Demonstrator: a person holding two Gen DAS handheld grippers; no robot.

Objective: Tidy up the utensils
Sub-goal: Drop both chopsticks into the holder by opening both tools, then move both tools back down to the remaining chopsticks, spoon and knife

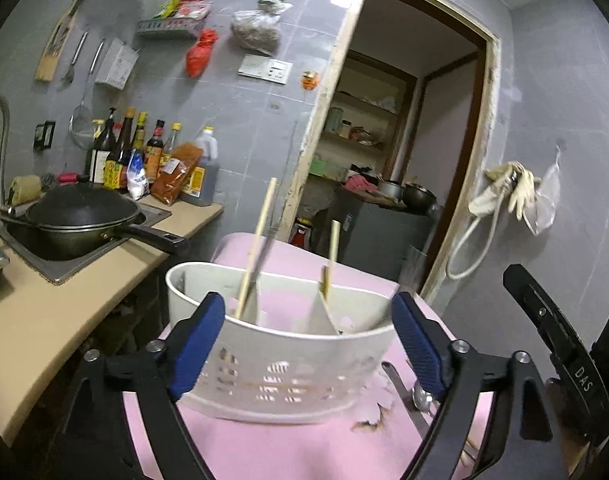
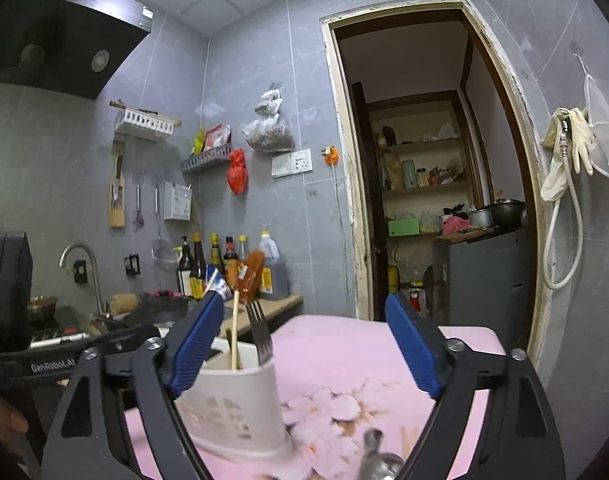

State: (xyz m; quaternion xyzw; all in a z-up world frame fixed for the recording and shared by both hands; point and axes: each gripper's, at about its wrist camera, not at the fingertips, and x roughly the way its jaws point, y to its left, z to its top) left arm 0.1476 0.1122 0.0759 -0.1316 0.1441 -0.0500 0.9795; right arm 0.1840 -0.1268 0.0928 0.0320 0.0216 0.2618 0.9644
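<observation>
A white perforated utensil caddy (image 1: 280, 360) stands on the pink flowered table (image 1: 264, 448). Two wooden chopsticks (image 1: 260, 240) lean in its compartments. My left gripper (image 1: 307, 300) is open just in front of the caddy, its blue pads (image 1: 196, 344) wide apart and holding nothing. In the right wrist view the caddy (image 2: 232, 408) holds a fork (image 2: 260, 332) with tines up and a chopstick (image 2: 235, 332). My right gripper (image 2: 304, 304) is open and empty, to the right of the caddy. A metal spoon (image 2: 378, 460) lies on the table below it.
A wooden counter (image 1: 44, 320) on the left carries a black wok (image 1: 80, 216) in a sink and several sauce bottles (image 1: 144, 152). An open doorway (image 1: 404, 140) lies beyond the table. Gloves and a hose (image 1: 504, 192) hang on the right wall.
</observation>
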